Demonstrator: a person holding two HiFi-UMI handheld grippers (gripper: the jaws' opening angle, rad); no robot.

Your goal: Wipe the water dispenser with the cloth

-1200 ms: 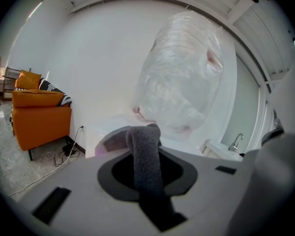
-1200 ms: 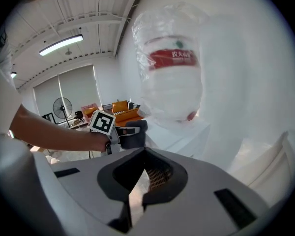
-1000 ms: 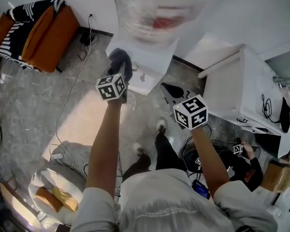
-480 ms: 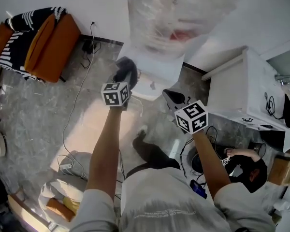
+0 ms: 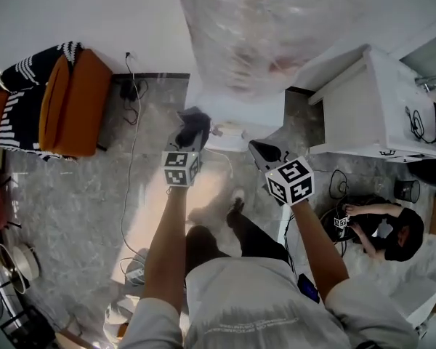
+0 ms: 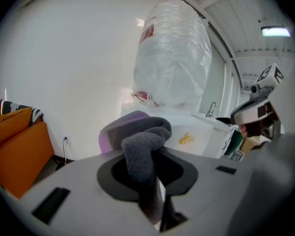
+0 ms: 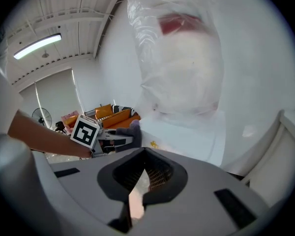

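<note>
White wall point(image 5: 73, 6) runs across the top, a dark skirting board point(image 5: 156, 75) at its foot, and below it grey marbled floor point(image 5: 51, 195) fills the view. Over on the left stands an orange armchair point(image 5: 76, 104) with a black-and-white striped throw point(image 5: 22, 86) draped over it. A cable point(image 5: 131, 151) drops from a wall socket point(image 5: 127, 54) and trails down across the floor, beside a bright patch of light point(image 5: 149, 209). On the right stands a white cabinet point(image 5: 363, 107), with a tap point(image 5: 429, 83) at its far edge. Up on the ribbed ceiling, a strip light point(image 7: 37, 44) is lit.
</note>
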